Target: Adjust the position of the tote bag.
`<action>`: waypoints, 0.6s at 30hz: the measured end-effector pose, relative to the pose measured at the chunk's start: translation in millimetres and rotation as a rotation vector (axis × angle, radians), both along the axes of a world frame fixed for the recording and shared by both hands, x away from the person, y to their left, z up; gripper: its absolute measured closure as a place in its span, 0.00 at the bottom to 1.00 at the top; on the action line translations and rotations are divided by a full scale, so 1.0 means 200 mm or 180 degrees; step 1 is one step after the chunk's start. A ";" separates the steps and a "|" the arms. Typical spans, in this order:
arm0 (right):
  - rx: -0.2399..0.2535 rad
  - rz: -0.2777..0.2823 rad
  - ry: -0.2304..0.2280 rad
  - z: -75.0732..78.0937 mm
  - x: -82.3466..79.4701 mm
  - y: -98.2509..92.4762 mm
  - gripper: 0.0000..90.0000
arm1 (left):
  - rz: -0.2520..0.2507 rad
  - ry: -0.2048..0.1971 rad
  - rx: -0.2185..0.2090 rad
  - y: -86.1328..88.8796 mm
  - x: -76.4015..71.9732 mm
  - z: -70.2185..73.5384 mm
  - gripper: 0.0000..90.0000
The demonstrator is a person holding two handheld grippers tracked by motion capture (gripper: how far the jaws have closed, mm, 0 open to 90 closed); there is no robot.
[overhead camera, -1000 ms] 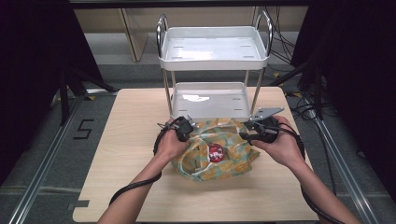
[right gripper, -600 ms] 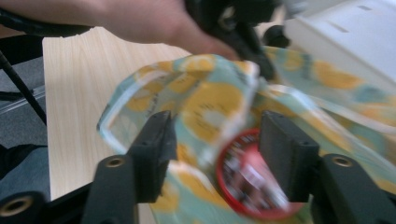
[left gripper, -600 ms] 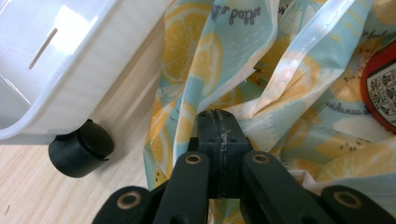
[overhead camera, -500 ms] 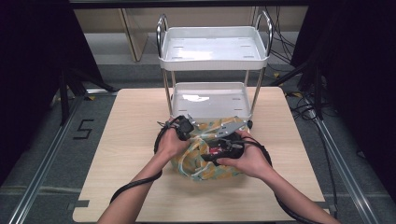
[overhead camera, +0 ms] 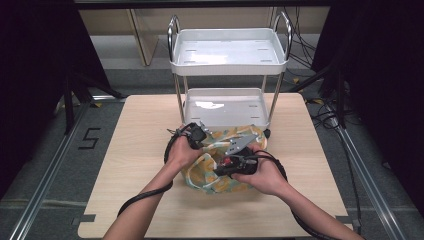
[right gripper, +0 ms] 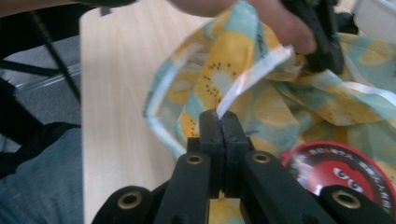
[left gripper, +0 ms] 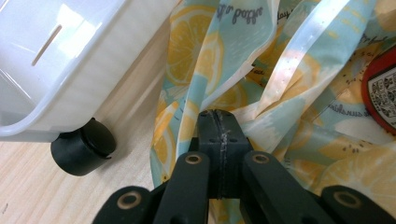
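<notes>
moved in from the bag's far side since the earlier frame: right hand-held gripper (overhead camera: 220, 169), jaws just been closing, now pinched shut on the white-edged rim of the lemon-print bag (overhead camera: 215, 172), a thin fold of it between the pads in the right gripper view (right gripper: 218, 116). unchanged meanwhile: left hand-held gripper (overhead camera: 196, 136), clamped tight on the opposite rim of the same bag, fabric caught at the tips in the left gripper view (left gripper: 219, 116). stretched between both grips, the bag mouth (right gripper: 243, 79), held up and apart. just beyond and right of the right jaws, inside the bag, a round red tin (right gripper: 338, 175) with a cartoon face; seen again at the right edge past the left jaws (left gripper: 384, 91). beneath the bag, the pale wooden bench (overhead camera: 135, 150). just left of the left jaws, a black caster (left gripper: 83, 147) under the lower tray of the white two-tier cart (overhead camera: 227, 55), standing on the bench directly beyond both hand-held grippers, bag nearly touching its lower tray.
</notes>
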State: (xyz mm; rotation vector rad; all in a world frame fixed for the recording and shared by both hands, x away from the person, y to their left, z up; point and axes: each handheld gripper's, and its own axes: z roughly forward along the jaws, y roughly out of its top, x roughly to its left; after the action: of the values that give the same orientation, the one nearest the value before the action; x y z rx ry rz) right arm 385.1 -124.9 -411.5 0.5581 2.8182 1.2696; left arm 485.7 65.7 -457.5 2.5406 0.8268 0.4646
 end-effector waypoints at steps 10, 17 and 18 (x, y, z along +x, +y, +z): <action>-0.0134 0.0780 0.0221 -0.05 -0.21 0.07 1.00 | -0.0018 0.0030 0.0082 0.00 0.01 0.00 1.00; -0.0311 0.0715 0.0469 -0.15 -0.23 0.02 0.87 | -0.0015 0.0080 0.0103 -0.01 0.01 -0.03 1.00; -0.0267 0.0714 0.0412 -0.12 -0.23 0.01 0.82 | -0.0015 0.0080 0.0103 -0.01 0.01 -0.03 1.00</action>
State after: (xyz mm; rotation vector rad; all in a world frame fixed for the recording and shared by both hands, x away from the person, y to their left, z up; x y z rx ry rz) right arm 339.6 -123.6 -435.9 0.3407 3.0993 1.1769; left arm 487.7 64.1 -463.2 2.5826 0.8284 0.4491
